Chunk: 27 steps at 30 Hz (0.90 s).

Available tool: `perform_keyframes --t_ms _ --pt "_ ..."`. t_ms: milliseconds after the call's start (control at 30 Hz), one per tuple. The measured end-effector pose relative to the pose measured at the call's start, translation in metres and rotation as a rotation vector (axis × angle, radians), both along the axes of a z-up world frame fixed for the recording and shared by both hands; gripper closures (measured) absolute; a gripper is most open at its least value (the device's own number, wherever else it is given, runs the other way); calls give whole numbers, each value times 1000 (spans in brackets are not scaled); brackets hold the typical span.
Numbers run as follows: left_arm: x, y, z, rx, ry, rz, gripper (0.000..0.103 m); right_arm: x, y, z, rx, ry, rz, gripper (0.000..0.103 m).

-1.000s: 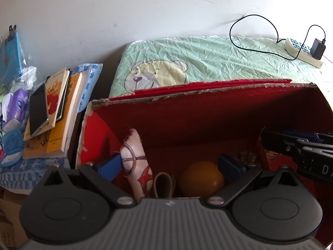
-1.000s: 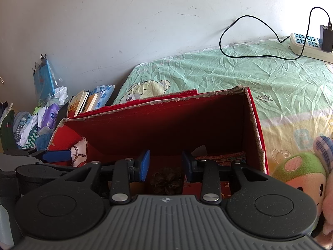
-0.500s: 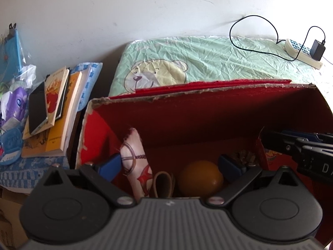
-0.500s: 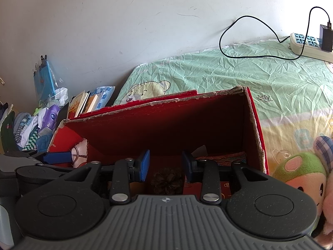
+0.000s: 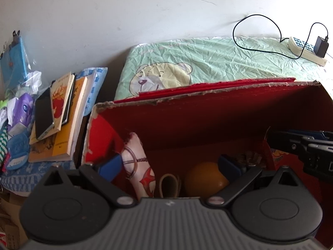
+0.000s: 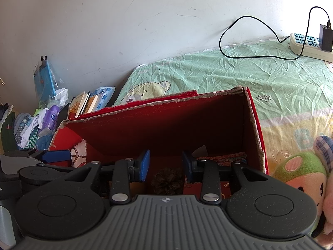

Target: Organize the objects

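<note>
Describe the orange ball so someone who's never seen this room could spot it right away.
Find the big red cardboard box standing on the green bedsheet. Look down at its floor, near the middle: the orange ball sits there, right of a white patterned cloth toy and a tan loop. It is the only smooth, round, plain orange thing in the box.

Plush toy point(image 6: 301, 173) cropped at edge

- The box point(image 5: 208, 112) is showing red card with rough, torn rims.
- The bed point(image 6: 249, 79) is wearing a crinkled, slightly shiny sheet.
- The ball point(image 5: 205, 182) is looking smooth and glossy.
- The right hand-held gripper point(image 6: 165, 164) is showing matt black plastic and bright metal pins.
- The toy point(image 6: 299, 173) is looking soft plush.
</note>
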State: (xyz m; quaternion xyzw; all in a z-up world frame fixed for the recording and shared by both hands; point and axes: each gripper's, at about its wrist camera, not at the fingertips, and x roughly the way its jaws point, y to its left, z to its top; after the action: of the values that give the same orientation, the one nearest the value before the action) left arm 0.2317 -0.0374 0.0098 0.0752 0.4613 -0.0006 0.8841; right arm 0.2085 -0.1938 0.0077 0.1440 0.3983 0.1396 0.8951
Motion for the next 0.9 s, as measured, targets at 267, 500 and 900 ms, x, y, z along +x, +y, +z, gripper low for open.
perform_keyframes --t_ms 267,500,900 --pt "0 1 0 -9 -1 3 4 0 0 0 0 0 -1 67" --pt "-1 1 1 -15 0 -7 4 0 0 1 0 0 0 67" --pt "0 4 1 -65 28 -24 4 0 0 0 1 0 -1 67"
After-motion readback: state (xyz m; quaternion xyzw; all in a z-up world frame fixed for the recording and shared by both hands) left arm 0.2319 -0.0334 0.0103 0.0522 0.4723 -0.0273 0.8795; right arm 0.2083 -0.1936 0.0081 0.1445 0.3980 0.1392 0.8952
